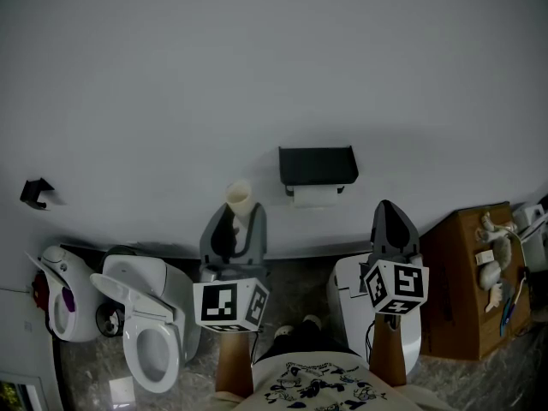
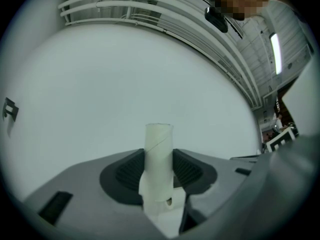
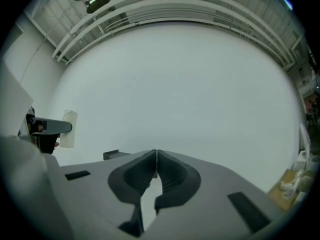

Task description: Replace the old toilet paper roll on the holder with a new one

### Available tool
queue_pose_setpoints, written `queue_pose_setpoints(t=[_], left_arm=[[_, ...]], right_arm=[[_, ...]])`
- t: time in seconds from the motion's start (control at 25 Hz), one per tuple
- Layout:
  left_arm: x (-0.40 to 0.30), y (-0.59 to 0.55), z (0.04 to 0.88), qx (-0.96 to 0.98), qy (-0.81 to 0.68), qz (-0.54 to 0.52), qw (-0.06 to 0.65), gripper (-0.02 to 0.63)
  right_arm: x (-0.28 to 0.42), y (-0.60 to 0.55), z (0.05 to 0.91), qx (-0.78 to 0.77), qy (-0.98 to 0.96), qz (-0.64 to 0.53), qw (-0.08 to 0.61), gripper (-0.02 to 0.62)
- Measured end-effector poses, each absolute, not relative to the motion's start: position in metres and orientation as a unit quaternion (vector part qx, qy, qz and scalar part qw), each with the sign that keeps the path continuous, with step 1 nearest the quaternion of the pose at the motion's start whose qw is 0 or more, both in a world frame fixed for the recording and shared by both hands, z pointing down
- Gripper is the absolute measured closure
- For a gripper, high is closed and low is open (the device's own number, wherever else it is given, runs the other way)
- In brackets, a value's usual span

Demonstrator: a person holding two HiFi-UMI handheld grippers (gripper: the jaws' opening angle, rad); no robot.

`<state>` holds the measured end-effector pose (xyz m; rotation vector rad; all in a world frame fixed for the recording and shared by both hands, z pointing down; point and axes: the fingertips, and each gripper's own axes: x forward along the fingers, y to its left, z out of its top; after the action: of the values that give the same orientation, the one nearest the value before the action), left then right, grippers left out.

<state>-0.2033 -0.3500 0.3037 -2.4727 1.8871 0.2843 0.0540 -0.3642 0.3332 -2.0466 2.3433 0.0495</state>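
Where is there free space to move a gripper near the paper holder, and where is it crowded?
Free: the bare wall above the black holder, and the stretch between the small hook and the left gripper holding the cardboard tube. Crowded: low down, toilet at left, white container and brown box at right.
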Motion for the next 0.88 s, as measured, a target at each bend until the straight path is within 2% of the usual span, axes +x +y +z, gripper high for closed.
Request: queue_pose_setpoints(t=[0.88], left_arm=[[-0.2031,-0.353,0.306,-0.793,0.602,0.089,0.012,0.425]], right_arm=[[0.0541,-0.3645,0.3317,-0.663,0.748,0.017,0.018,0.575]])
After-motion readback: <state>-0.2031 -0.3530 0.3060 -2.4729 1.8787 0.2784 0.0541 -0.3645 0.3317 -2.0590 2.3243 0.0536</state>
